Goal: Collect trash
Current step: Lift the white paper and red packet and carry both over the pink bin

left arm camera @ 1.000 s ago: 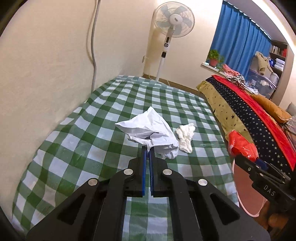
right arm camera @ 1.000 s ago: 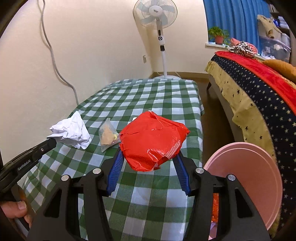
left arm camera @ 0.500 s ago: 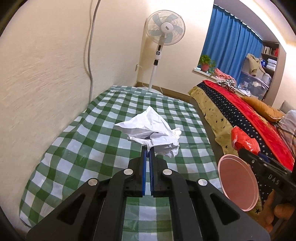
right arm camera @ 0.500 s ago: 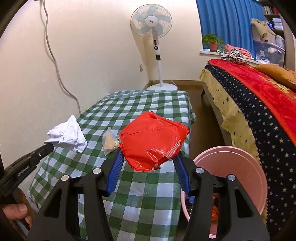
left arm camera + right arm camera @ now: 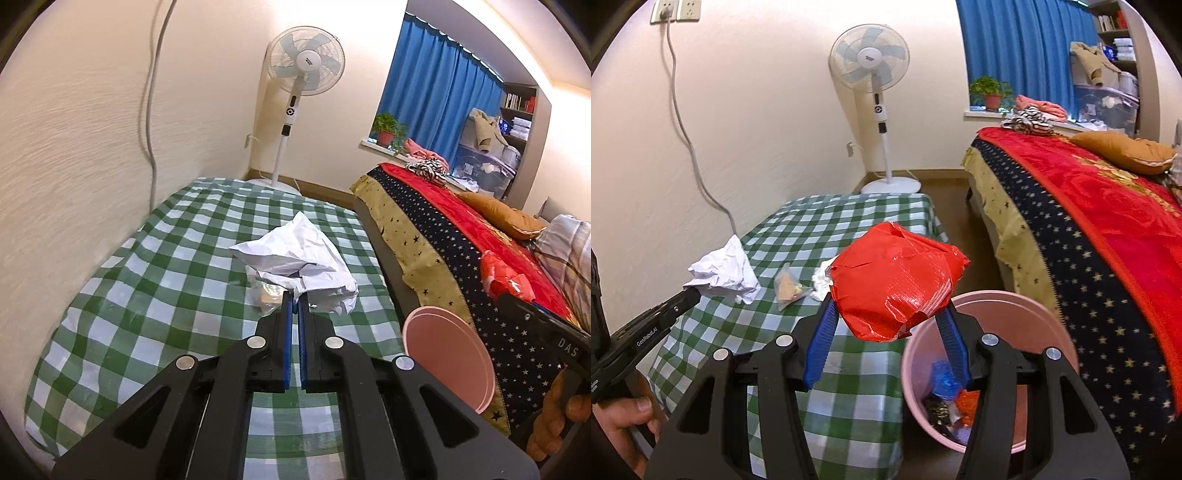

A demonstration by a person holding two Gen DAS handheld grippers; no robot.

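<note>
My left gripper (image 5: 294, 301) is shut on a crumpled white paper (image 5: 299, 258) and holds it above the green checked table (image 5: 155, 295); the paper also shows in the right wrist view (image 5: 724, 271). My right gripper (image 5: 886, 314) is shut on a red plastic bag (image 5: 897, 286), held just left of and above the pink trash bin (image 5: 997, 314), which holds several scraps. The bin (image 5: 447, 362) stands off the table's right edge. A small clear bag (image 5: 788, 290) and a white tissue (image 5: 820, 282) lie on the table.
A bed with a red and starred blanket (image 5: 1089, 229) runs along the right. A standing fan (image 5: 875, 70) stands beyond the table's far end. A grey cable (image 5: 690, 140) hangs down the left wall. The floor gap between table and bed holds the bin.
Both grippers have risen and drawn back with their loads. The red bag has moved right, over the bin's rim, and the bin's inside has come into view.
</note>
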